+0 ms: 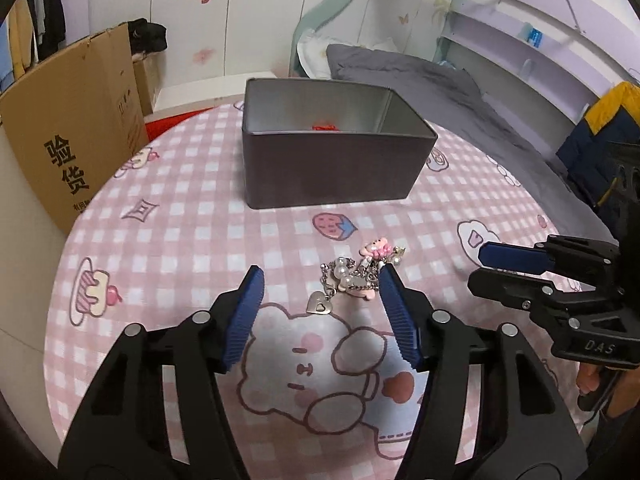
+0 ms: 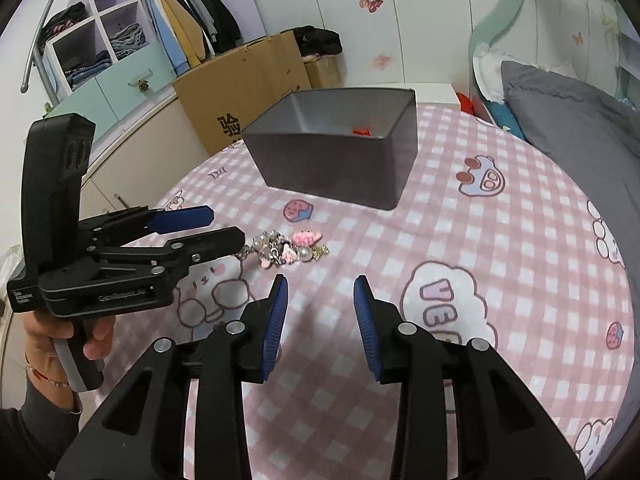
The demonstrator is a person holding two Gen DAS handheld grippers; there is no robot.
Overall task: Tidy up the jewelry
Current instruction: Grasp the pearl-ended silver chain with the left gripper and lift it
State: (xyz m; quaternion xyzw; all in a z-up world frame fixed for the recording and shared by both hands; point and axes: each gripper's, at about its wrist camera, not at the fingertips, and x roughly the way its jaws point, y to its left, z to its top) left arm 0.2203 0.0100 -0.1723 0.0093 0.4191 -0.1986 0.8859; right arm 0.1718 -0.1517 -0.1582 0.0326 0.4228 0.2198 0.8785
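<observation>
A tangle of jewelry [image 1: 352, 278] with pearls, silver chain, a pink bear charm and a heart pendant [image 1: 319, 303] lies on the pink checked cloth [image 1: 180, 220]. My left gripper [image 1: 320, 276] is open just over it, and its right fingertip [image 1: 386, 280] is at the pile's edge. Behind stands an open grey tin box [image 1: 332, 168] with a small red item [image 1: 324, 126] inside. The right gripper [image 1: 478, 268] hovers to the right. In the right wrist view the right gripper [image 2: 320, 280] is open and empty, with the jewelry [image 2: 288, 248] ahead and to the left, beside the left gripper [image 2: 226, 226].
A tall cardboard box [image 1: 76, 140] stands left of the table. A grey pillow [image 1: 420, 76] and a blue and yellow jacket [image 1: 600, 140] lie to the right. Shelves with folded clothes [image 2: 100, 48] are at the back left. A hand [image 2: 92, 340] holds the left gripper's handle.
</observation>
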